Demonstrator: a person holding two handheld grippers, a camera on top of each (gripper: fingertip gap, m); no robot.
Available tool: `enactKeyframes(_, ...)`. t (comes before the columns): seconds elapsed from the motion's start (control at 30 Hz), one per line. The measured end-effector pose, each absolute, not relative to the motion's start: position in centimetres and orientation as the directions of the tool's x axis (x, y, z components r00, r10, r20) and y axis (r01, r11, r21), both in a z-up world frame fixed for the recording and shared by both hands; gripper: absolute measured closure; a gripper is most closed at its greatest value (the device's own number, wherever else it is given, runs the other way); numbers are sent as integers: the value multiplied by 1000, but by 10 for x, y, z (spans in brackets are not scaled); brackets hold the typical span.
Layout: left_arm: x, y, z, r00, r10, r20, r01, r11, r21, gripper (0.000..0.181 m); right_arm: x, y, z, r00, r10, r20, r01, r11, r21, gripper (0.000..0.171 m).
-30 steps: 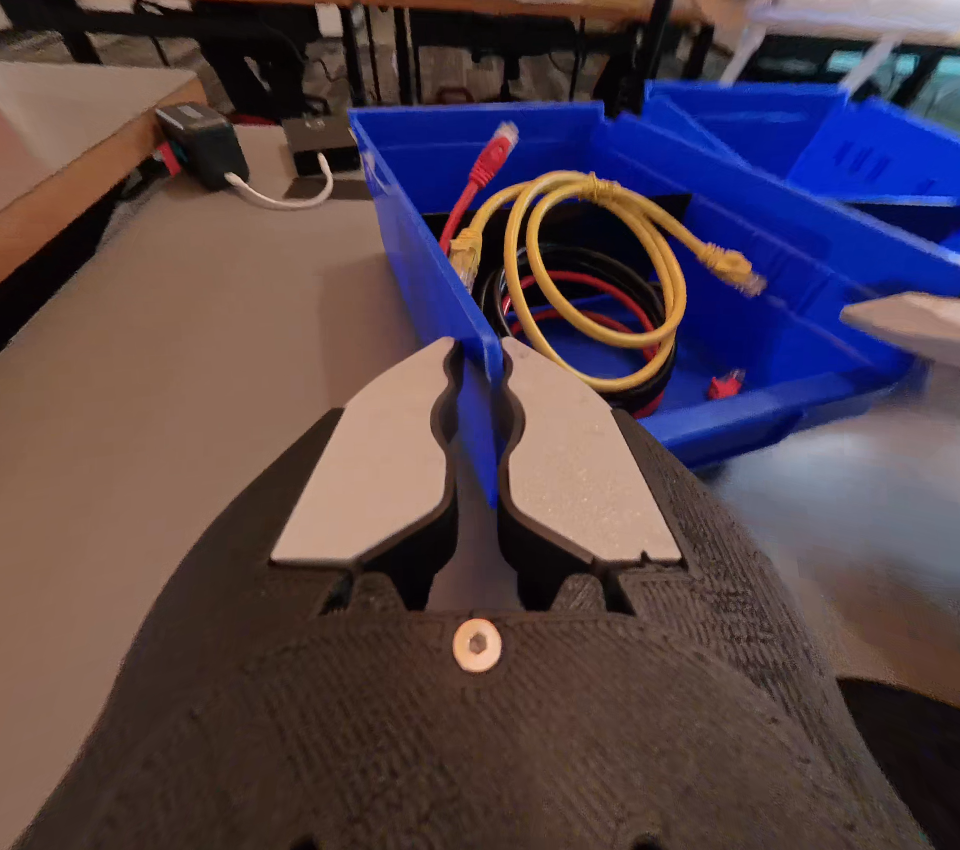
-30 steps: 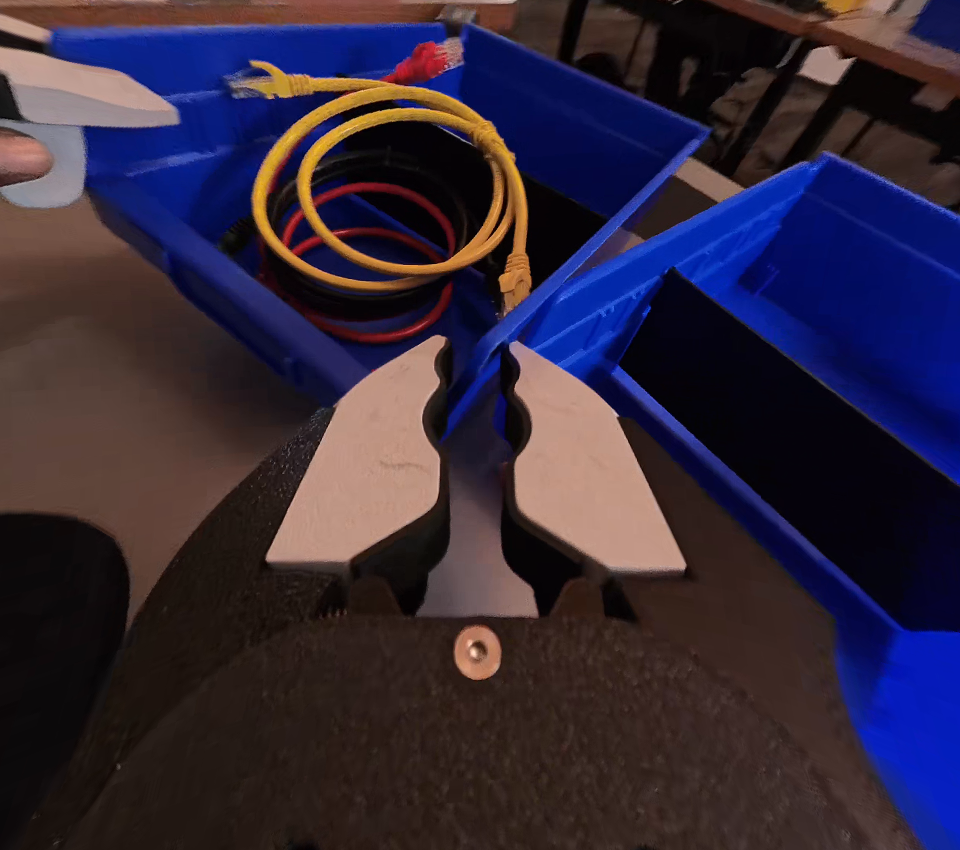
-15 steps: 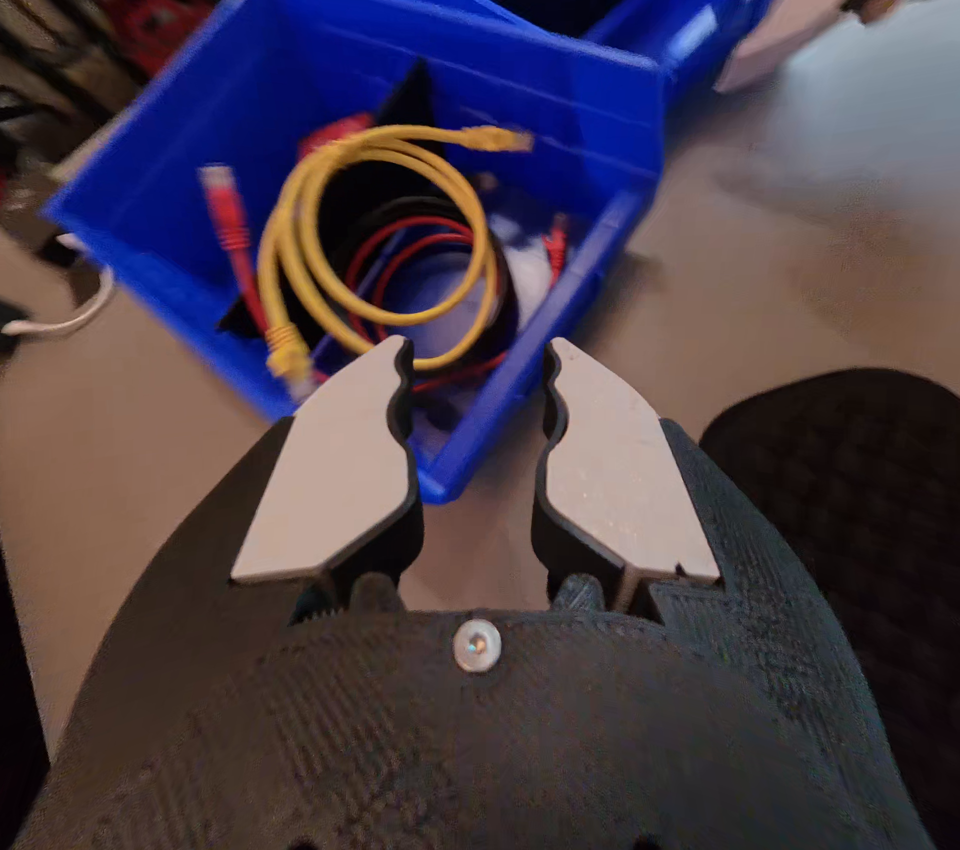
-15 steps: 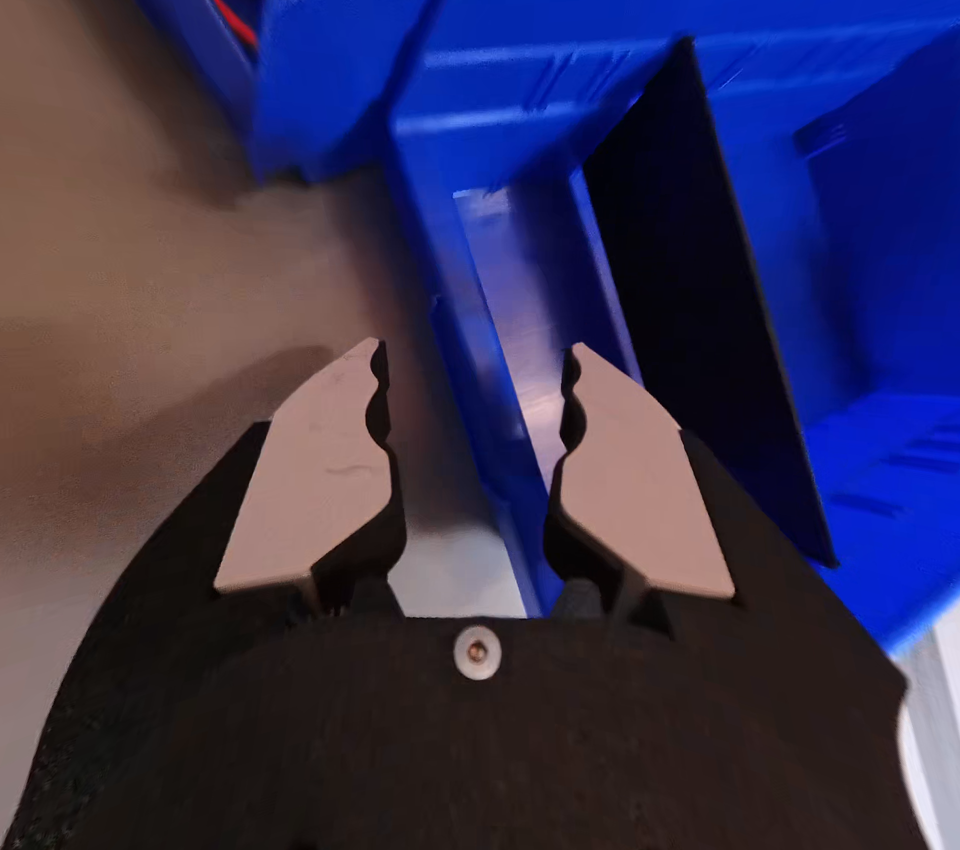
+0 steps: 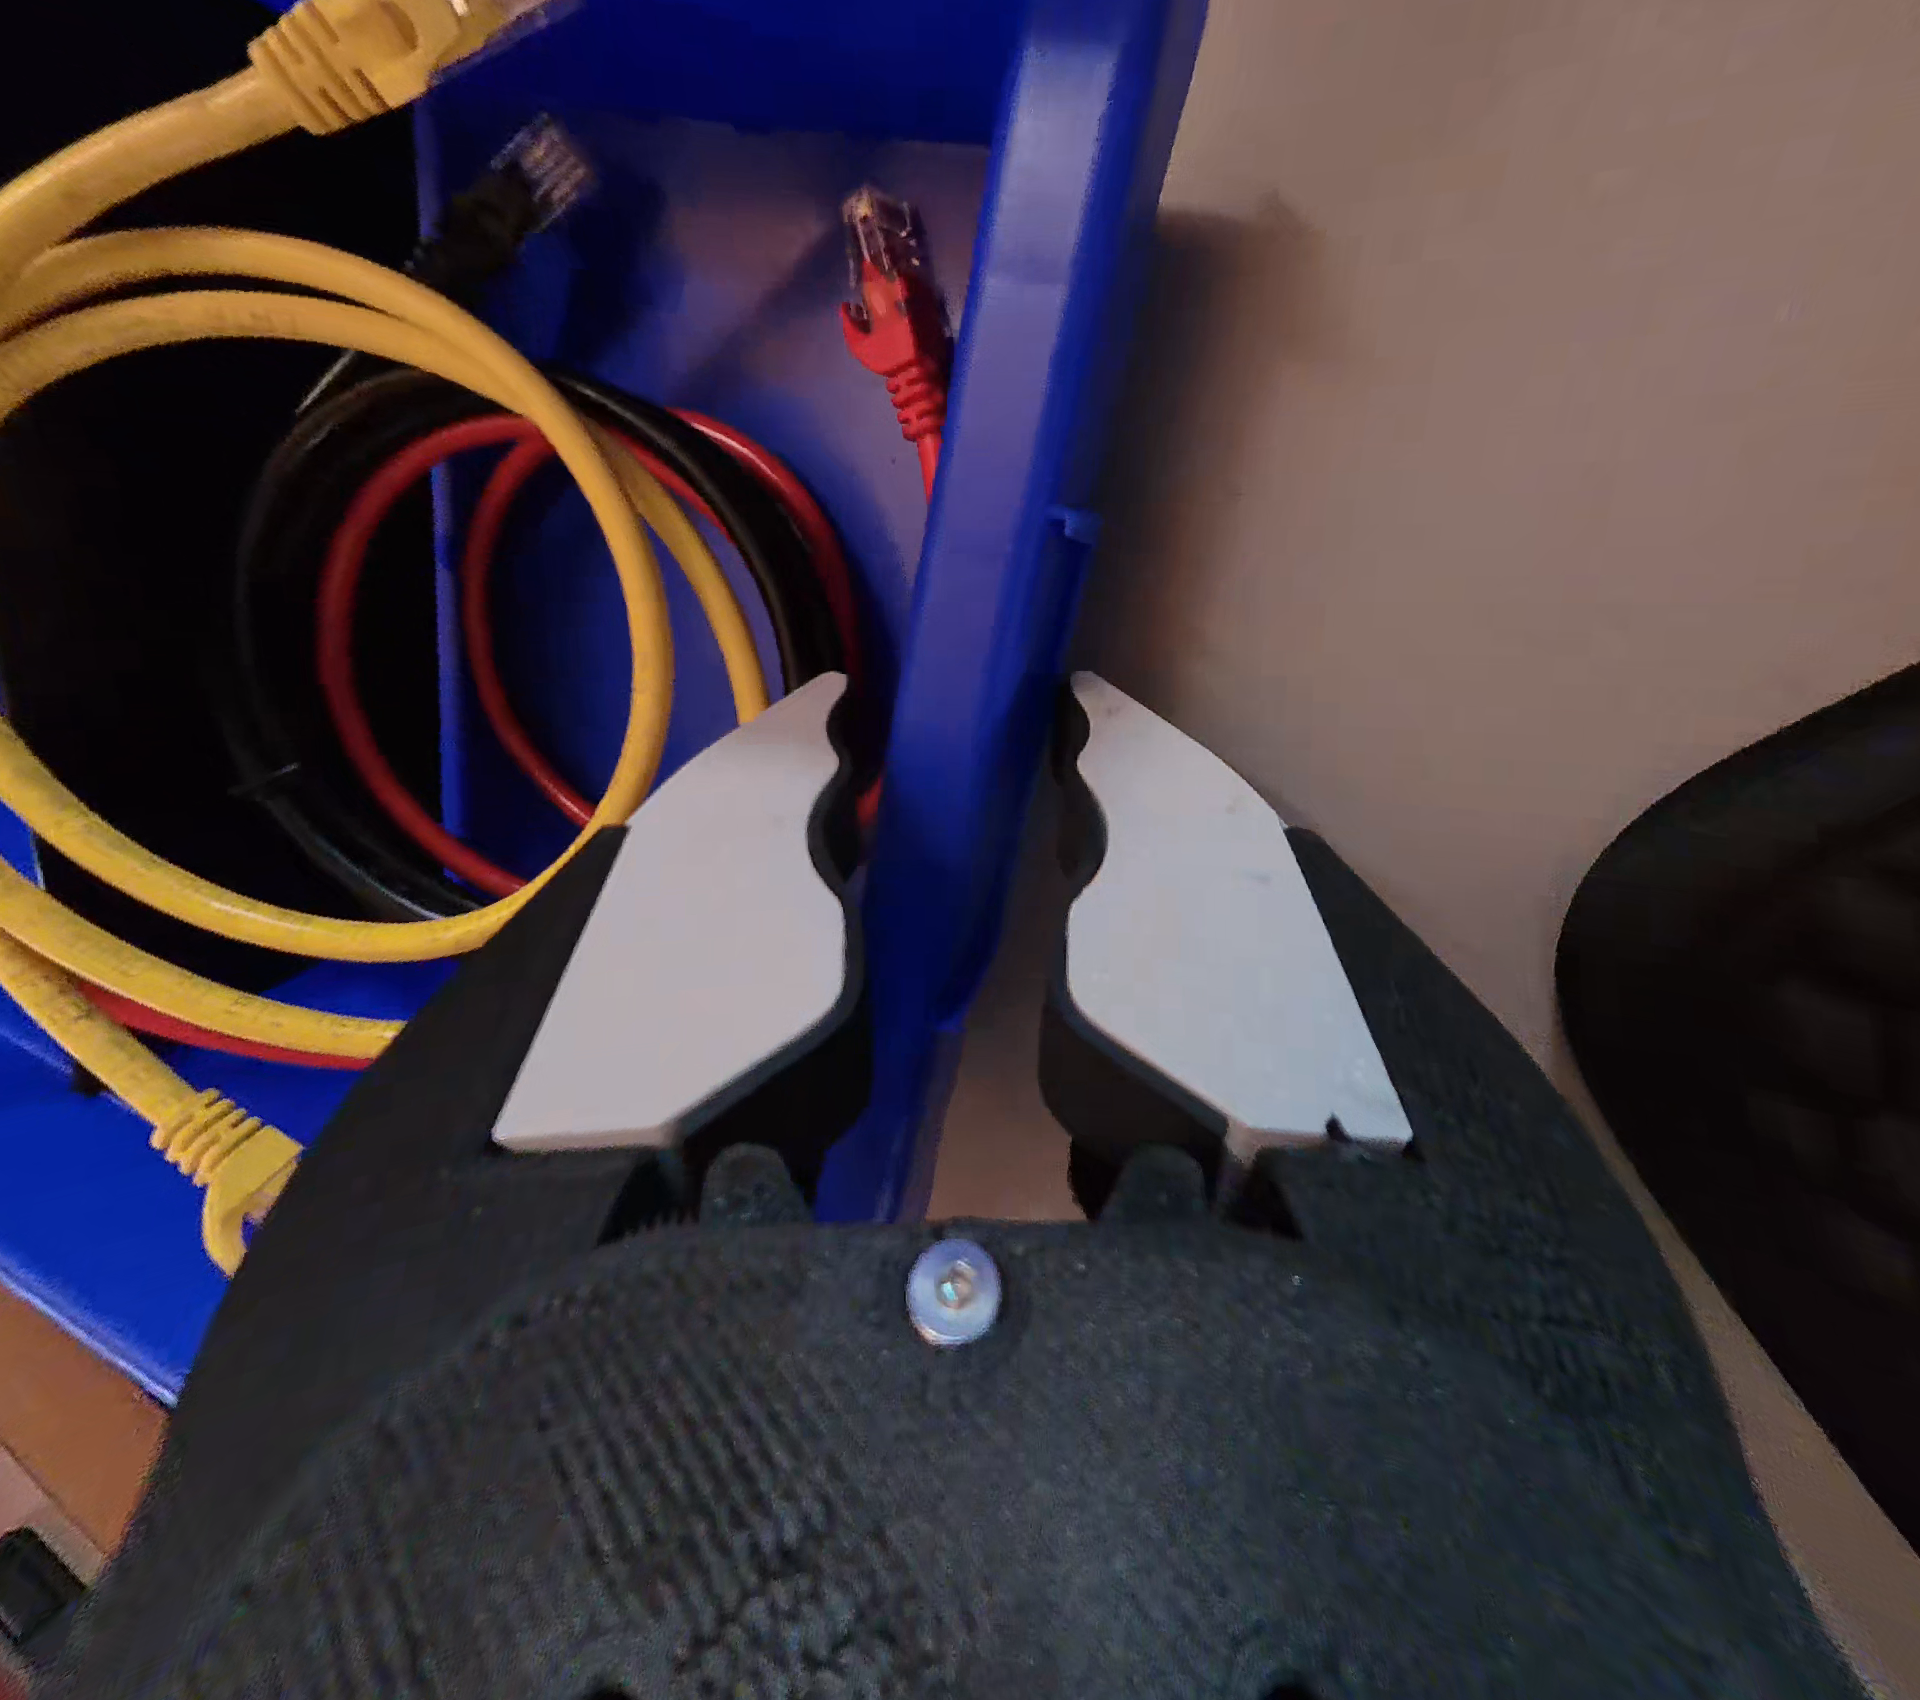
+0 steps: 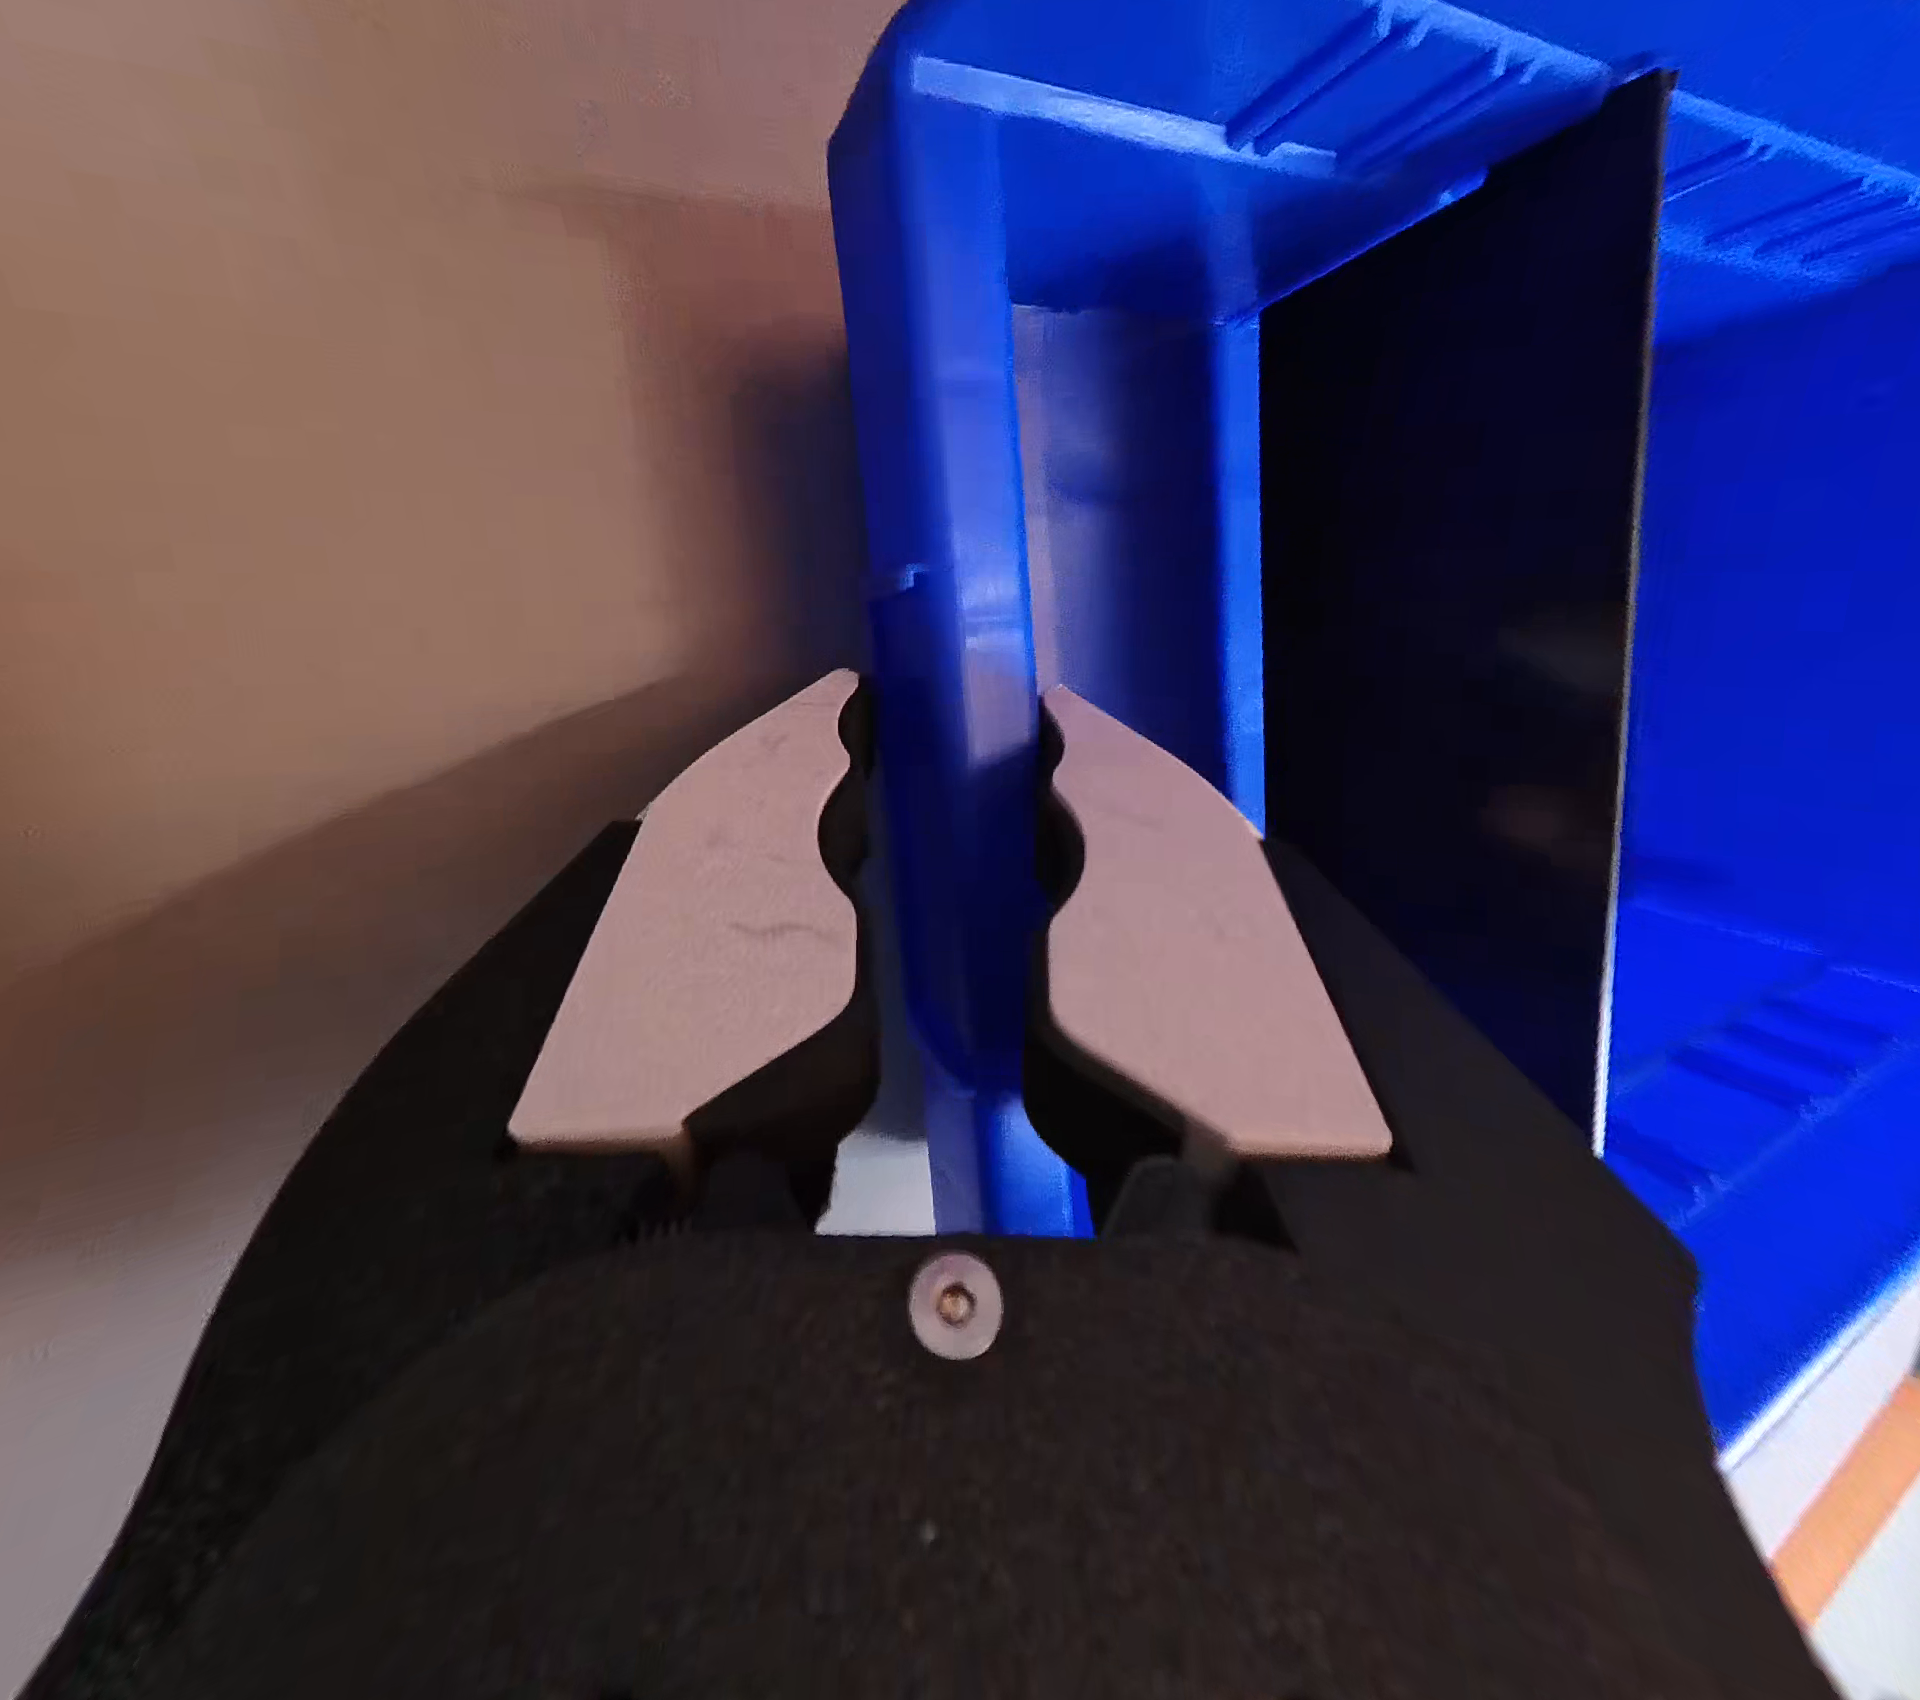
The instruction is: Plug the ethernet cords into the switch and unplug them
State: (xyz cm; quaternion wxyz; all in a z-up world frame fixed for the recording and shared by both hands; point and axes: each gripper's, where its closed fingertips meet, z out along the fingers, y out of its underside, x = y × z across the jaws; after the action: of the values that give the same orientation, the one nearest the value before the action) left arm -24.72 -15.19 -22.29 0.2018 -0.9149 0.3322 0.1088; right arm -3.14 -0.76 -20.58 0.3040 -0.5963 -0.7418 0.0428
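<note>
Left gripper (image 5: 954,705): jaws straddle the right-hand wall of the blue bin (image 5: 1049,362); the left finger lies inside the bin against the wall, while a narrow gap shows at the right finger, so a firm clamp cannot be confirmed.
Yellow ethernet cord (image 5: 343,611): coiled in the bin's left part, on top of the other coils; one clear-tipped plug points toward the far wall, the other lies at the near-left corner.
Red ethernet cord (image 5: 416,455): coiled beneath the yellow one; its plug (image 5: 891,300) rests against the inside of the straddled wall.
Black ethernet cord (image 5: 270,507): outermost coil on the bin floor; a dark plug lies near the far wall.
Right gripper (image 6: 951,700): jaws pressed on the left-hand wall of a second blue bin (image 6: 1143,123), one finger on each side.
Black divider (image 6: 1455,611): upright panel standing across that second bin's interior.
Surface (image 6: 364,403): tan, carrying both bins; bare beside each gripped wall.
Switch: not visible in either view.
</note>
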Motion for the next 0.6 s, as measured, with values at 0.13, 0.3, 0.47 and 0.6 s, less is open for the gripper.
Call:
enactKeyframes(0.13,-237,-148,-224,751,-580,-316,-660,-682,-316,151,31,13,-207,-17,914,405,892,197,-406,144)
enactKeyframes(0.3,-233,-136,-224,764,-564,-315,-645,-690,-329,152,98,49,-209,59,903,425,926,109,-362,143)
enactKeyframes(0.47,-236,-127,-224,770,-555,-316,-638,-696,-331,153,142,92,-214,114,885,452,948,39,-315,141)
enactKeyframes(0.6,-243,-116,-223,774,-534,-340,-631,-691,-353,152,153,121,-198,212,832,512,934,-18,-358,132)
